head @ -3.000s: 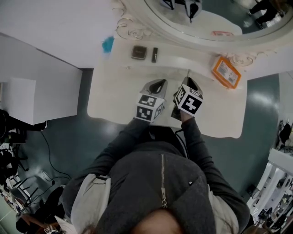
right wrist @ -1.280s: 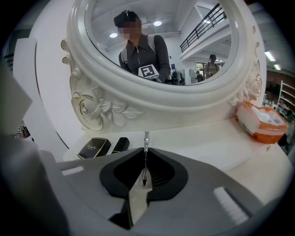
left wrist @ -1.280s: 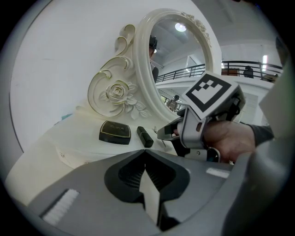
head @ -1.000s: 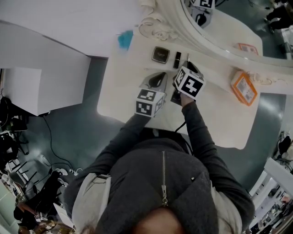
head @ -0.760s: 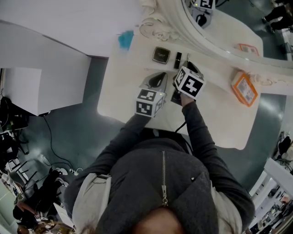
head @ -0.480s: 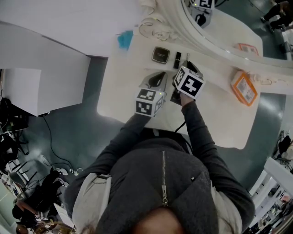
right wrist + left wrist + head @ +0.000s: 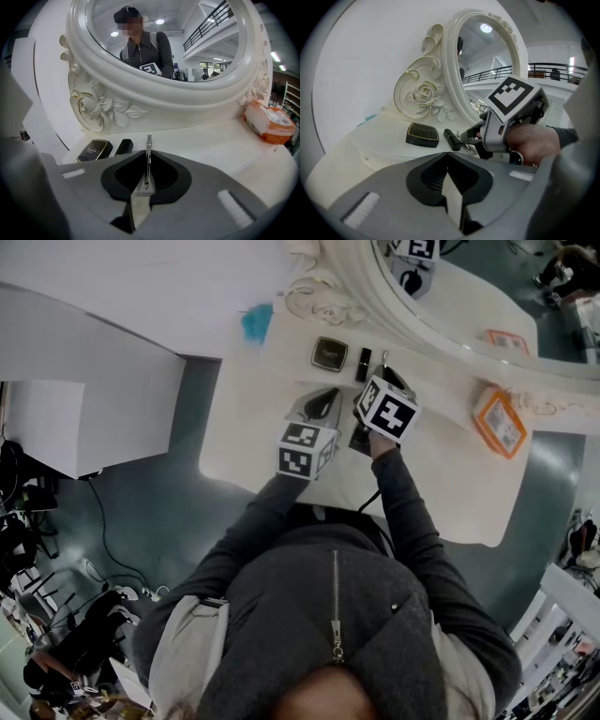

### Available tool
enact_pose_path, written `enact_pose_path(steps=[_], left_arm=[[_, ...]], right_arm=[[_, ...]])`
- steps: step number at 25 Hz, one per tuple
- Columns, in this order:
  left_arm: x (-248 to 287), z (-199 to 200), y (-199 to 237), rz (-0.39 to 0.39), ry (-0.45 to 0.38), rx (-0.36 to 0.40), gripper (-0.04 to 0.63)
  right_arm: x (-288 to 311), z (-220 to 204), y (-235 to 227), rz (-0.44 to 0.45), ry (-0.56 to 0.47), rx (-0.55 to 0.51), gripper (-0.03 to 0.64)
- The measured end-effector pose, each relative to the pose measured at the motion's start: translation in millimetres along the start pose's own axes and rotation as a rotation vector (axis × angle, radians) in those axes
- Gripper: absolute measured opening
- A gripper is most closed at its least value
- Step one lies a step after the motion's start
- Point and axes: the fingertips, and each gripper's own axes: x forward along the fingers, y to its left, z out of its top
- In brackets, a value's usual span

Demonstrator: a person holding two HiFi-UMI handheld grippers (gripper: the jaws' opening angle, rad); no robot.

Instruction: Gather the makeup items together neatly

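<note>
Right gripper [image 7: 148, 157] has moved up beside the lipstick [image 7: 363, 363], clamped on a thin metal tool [image 7: 149, 142]; left gripper [image 7: 448, 161] closed, empty

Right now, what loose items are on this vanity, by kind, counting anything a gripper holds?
Black compact: 1
Black tube: 1
Thin metal tool, in the right gripper: 1
Orange packet: 1
Teal item: 1
Total: 5
</note>
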Motion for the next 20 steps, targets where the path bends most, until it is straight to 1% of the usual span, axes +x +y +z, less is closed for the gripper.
enact_pose_path(steps=[9,16,20], left_arm=[[-2.3,0.8,-1.9,0.007,-0.005,0.004,0.009],[-6.2,2.0,-6.9,0.012,-0.016,0.013,0.009],[-10.4,3.4,-11.5,0.016,-0.024,0.01,0.009]], right_arm=[[0.3,0.3,0.8,0.027,0.006,0.026,0.046],[-4.8,5.3,-0.2,0.061,-0.012,0.042,0.101],[-17.6,13.1,-6.8,0.069,-0.043,0.052,0.107]])
